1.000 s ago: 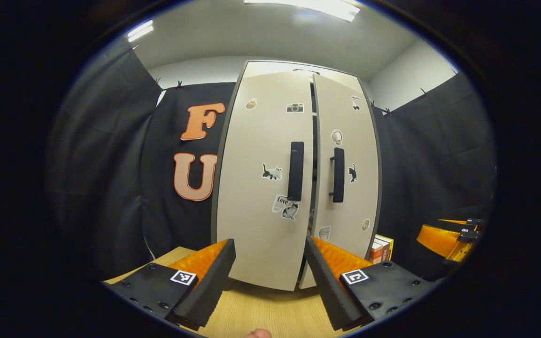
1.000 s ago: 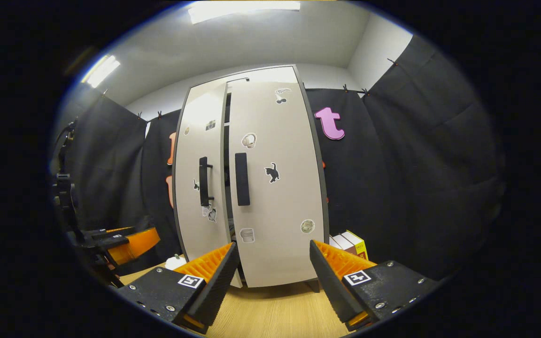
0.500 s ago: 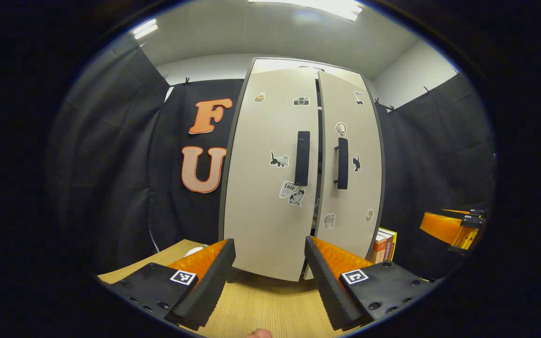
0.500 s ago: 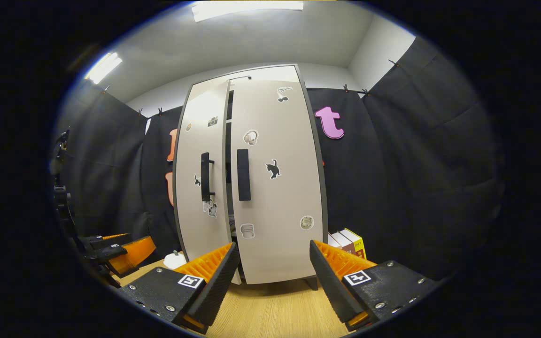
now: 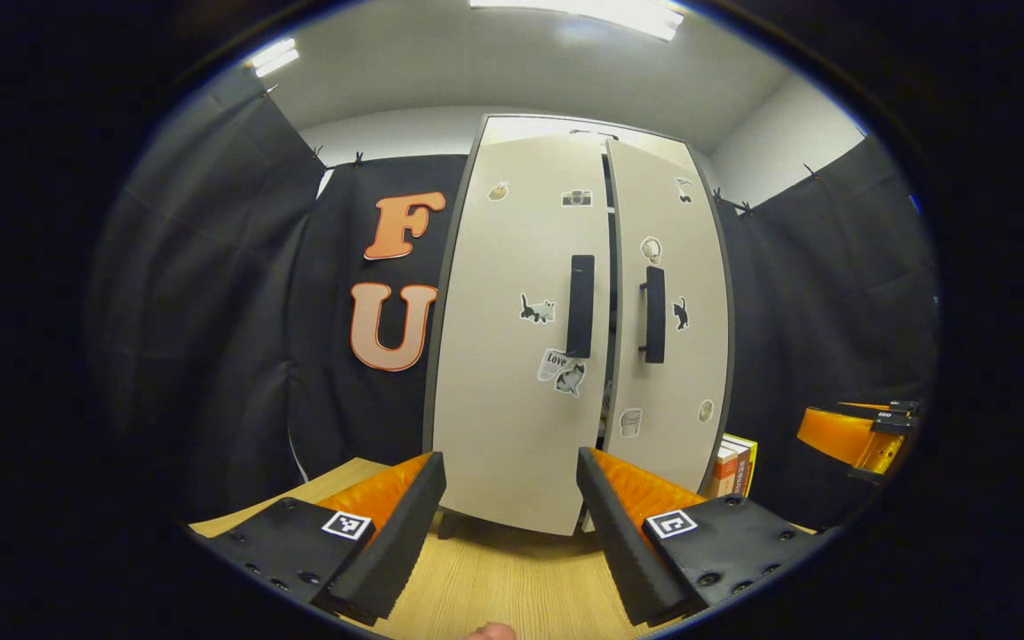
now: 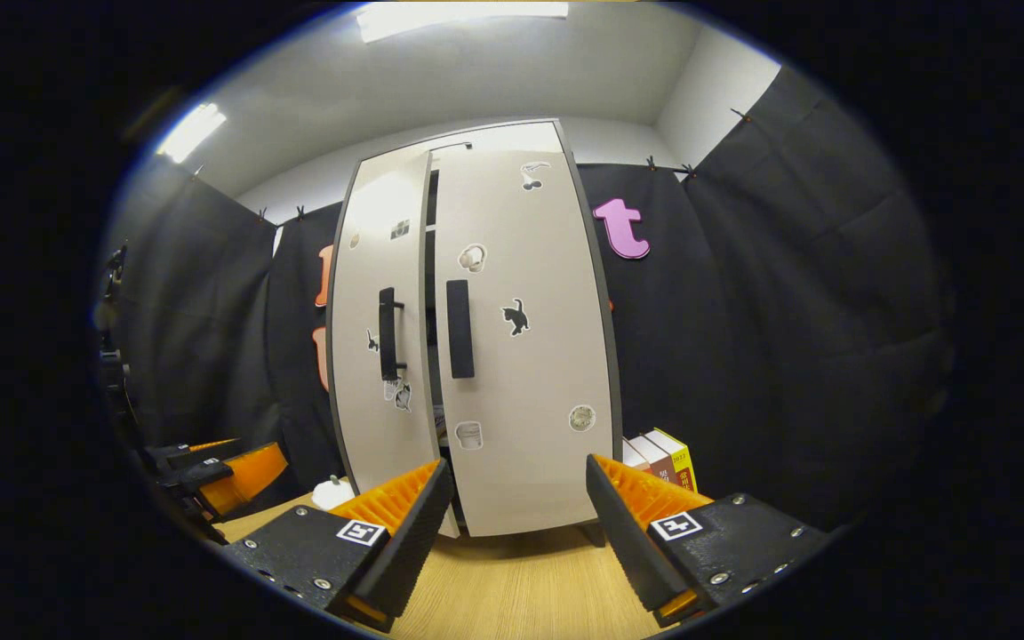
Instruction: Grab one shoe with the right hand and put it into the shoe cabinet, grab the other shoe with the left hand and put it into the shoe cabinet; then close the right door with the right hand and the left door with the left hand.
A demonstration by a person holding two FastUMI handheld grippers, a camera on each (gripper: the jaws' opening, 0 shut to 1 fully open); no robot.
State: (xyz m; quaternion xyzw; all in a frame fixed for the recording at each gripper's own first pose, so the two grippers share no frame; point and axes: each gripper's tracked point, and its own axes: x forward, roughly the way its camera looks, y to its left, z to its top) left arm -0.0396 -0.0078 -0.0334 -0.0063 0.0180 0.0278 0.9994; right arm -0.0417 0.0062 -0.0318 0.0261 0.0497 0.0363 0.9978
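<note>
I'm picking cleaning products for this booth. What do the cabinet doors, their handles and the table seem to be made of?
Cabinet doors: likely laminated board, smooth matte beige faces, dark edging, stickers lying flat. Handles: matte black bars, plastic or painted metal, hard to tell. Table: light wood-grain surface, probably veneer or laminate.

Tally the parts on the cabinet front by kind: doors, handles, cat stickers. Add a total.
Doors: 2, left door and right door
Handles: 2, one black bar on each
Cat stickers: 3
Total: 7
</note>
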